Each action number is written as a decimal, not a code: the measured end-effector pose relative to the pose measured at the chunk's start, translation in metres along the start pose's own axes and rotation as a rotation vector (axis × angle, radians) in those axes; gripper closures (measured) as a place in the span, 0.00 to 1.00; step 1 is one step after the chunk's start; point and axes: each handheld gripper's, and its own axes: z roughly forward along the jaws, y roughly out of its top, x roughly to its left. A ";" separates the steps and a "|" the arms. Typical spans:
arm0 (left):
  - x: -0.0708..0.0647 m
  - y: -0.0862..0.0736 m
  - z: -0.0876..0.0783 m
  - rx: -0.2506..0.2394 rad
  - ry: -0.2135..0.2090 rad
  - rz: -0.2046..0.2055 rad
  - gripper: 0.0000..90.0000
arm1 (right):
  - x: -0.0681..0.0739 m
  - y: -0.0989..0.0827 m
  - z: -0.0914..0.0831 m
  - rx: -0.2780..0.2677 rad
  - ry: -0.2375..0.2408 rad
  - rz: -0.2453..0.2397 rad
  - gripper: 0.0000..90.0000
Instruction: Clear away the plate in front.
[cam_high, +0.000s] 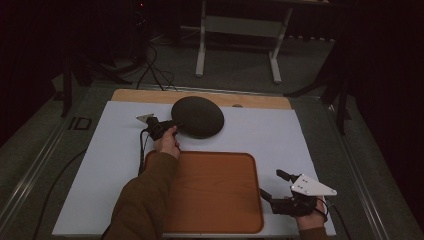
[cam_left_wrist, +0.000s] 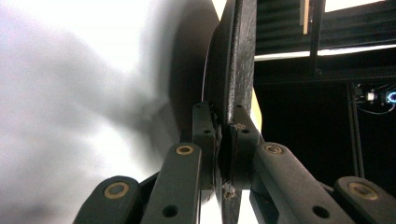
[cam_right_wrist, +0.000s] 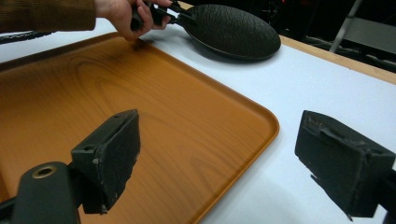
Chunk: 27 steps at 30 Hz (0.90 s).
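A dark, rough-surfaced oval plate (cam_high: 197, 116) lies at the far middle of the white table top (cam_high: 300, 135). My left gripper (cam_high: 172, 128) is shut on its near-left rim; in the left gripper view the two jaws clamp the plate's edge (cam_left_wrist: 240, 56) at the left gripper's (cam_left_wrist: 225, 123) tips. The right gripper view shows the same plate (cam_right_wrist: 233, 30) with the hand and left gripper (cam_right_wrist: 180, 16) on it. An orange wooden tray (cam_high: 215, 190) sits at the near middle. My right gripper (cam_high: 273, 184) is open just right of the tray, nothing between its pads (cam_right_wrist: 114, 154).
The tray's rounded corner (cam_right_wrist: 261, 121) lies between the right jaws' line of sight and the plate. A wooden strip (cam_high: 260, 101) borders the table's far edge. Beyond it stand a white metal frame (cam_high: 240, 27) and cables (cam_high: 150, 70) on the floor.
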 end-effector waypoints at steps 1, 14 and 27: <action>-0.001 0.000 -0.002 0.004 0.002 0.003 0.95 | 0.000 0.000 0.000 0.000 -0.001 0.000 0.15; -0.011 -0.006 -0.033 0.028 -0.076 0.037 0.95 | 0.000 0.000 -0.001 -0.005 -0.008 0.000 0.15; -0.012 -0.019 -0.069 0.062 -0.138 0.062 0.94 | 0.000 0.000 -0.001 -0.005 -0.014 0.001 0.15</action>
